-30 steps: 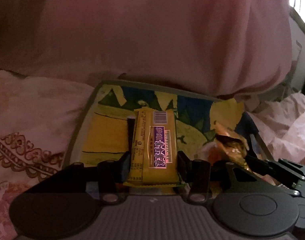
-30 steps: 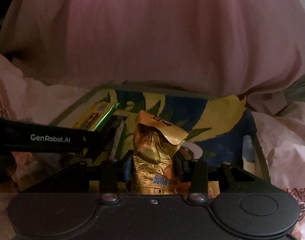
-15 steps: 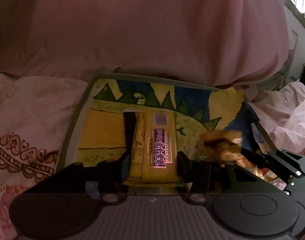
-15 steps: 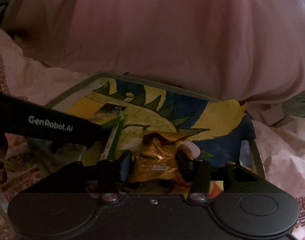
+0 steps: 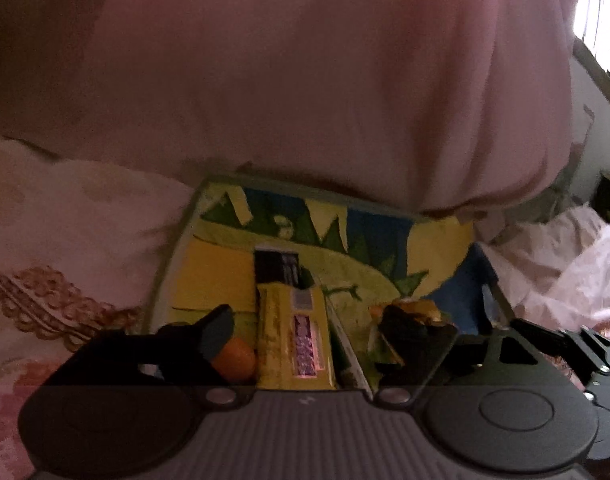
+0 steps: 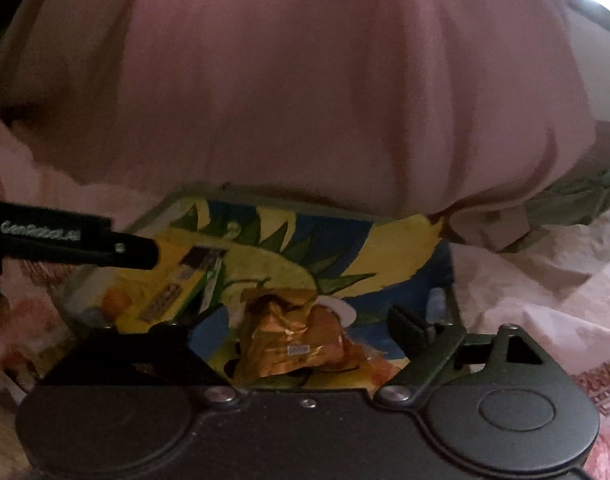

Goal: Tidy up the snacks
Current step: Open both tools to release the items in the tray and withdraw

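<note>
Both tools opening; yellow bar (image 5: 291, 340) seemingly lies in tray (image 5: 167, 272).

Large pink cushion (image 5: 305, 80), patterned bedsheet (image 5: 45, 260), bright window (image 5: 601, 0) upper right

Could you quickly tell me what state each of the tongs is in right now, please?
Left tongs: opening, pads clear of the yellow snack bar between them.
Right tongs: opening, pads clear of the gold wrapper.
</note>
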`<state>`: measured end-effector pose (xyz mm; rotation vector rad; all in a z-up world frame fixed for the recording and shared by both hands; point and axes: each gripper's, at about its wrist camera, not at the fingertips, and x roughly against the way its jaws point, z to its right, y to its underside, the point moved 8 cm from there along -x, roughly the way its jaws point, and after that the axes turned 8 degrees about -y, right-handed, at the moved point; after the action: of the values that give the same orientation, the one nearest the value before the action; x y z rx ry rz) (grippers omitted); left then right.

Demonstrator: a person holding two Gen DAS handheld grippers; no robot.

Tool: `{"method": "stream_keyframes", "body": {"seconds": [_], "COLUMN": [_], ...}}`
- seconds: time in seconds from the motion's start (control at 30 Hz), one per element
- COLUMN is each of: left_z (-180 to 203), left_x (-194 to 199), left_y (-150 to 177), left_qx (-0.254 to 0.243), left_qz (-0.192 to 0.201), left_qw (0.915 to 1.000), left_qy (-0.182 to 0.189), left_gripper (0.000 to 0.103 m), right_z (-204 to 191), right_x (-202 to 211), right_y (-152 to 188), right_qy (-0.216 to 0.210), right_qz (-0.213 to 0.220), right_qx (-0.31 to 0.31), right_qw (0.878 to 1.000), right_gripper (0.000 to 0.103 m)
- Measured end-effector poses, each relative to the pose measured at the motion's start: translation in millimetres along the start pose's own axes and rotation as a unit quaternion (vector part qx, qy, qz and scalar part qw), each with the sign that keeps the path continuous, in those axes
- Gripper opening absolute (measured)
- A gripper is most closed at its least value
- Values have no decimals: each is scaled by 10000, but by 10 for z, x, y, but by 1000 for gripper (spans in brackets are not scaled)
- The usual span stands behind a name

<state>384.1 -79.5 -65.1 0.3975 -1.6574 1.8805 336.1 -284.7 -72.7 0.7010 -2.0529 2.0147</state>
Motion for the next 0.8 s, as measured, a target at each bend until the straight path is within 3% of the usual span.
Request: {"method": "stream_keyframes", "body": {"seconds": [0.2, 0.53, 0.8], "left_z": [-89, -49, -50], "left_x": [416, 1140, 1636], "left_y": [-78, 22, 364], "left_qx": [61, -179, -196], "left_qz": [467, 1028, 992], "left_qw": [9980, 9921, 9906], "left_qy": [-411, -700, -926], "left_gripper": [102, 103, 103], "right_z": [36, 38, -204], "right_x": [404, 1208, 1656], "right_y": [-151, -249, -12], "right_qy": [4, 48, -81], "right_qz": [343, 908, 833], "right_qx": [-164, -258, -162], "right_qw": [9993, 9955, 9964], "right_gripper": [101, 102, 102]}}
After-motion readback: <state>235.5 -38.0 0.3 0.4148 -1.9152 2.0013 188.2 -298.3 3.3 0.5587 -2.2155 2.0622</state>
